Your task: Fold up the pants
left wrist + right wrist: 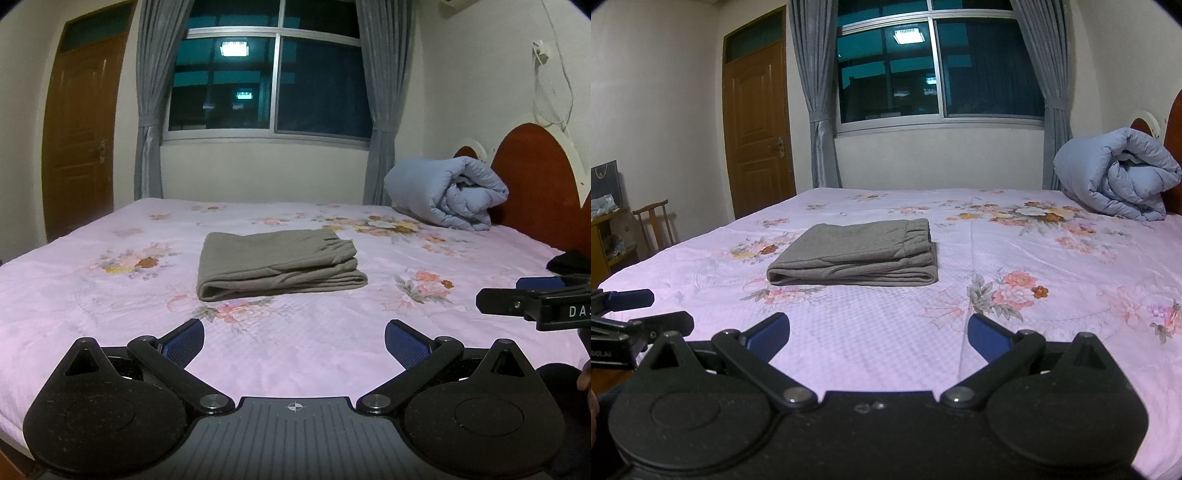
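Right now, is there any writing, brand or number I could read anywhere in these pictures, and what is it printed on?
"DAS", cut off by the frame edge: white letters on the right gripper, seen from the left wrist view.
"ool.AI", its start cut off: on the left gripper, seen from the right wrist view.
Dark bag by the wall: emblem too small to read.

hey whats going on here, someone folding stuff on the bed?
A person holds a two-finger gripper in each hand over a bed with a pink floral sheet. The grey pants already lie folded into a neat stack near the middle of it. The left gripper and the right gripper are both open, empty and back from the pants, touching nothing. A rolled blue quilt sits by the headboard. The folding looks done.
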A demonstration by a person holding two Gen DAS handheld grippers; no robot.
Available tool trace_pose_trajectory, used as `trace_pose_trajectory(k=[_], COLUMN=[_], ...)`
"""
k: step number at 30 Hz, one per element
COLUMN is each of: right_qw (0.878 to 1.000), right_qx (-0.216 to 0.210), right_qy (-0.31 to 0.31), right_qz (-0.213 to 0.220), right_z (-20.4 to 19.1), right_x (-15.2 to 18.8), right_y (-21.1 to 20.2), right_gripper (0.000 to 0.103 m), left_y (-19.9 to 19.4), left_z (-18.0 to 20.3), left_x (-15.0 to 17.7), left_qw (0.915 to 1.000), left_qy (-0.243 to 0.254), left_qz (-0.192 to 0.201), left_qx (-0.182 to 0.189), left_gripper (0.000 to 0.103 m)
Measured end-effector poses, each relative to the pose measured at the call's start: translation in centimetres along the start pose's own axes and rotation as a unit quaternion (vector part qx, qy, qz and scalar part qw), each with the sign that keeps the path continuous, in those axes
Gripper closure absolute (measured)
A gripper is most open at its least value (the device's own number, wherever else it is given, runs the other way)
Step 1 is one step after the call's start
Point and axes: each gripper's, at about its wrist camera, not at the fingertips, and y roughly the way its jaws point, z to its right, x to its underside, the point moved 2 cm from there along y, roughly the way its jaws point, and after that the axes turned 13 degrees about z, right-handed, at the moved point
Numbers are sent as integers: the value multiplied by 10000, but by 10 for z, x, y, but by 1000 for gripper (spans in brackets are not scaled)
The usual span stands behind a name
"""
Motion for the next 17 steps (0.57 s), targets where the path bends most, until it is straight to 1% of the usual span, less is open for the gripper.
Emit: trace_pose_trajectory(k=[4, 11, 16, 17], right_qw=[10000, 10000, 10000, 10000], right_qx=[2, 4, 5, 7], right_qy=[-7, 0, 4, 6], right_qz=[-3, 3, 1, 0], right_z=[0, 0, 0, -1], right_x=[0, 0, 0, 0], right_y=[0, 0, 0, 0], right_gripper=[6, 6, 6, 6], left_y=[0, -4, -5, -6], left_z=[1, 0, -1, -2], left_x=[0, -1, -2, -2], left_qw=[10000, 9999, 9999, 9998], left_qy=[58, 98, 72, 55], left_qz=[22, 134, 152, 156], left_qx=[43, -37, -25, -80], left_gripper=[0, 0, 0, 0])
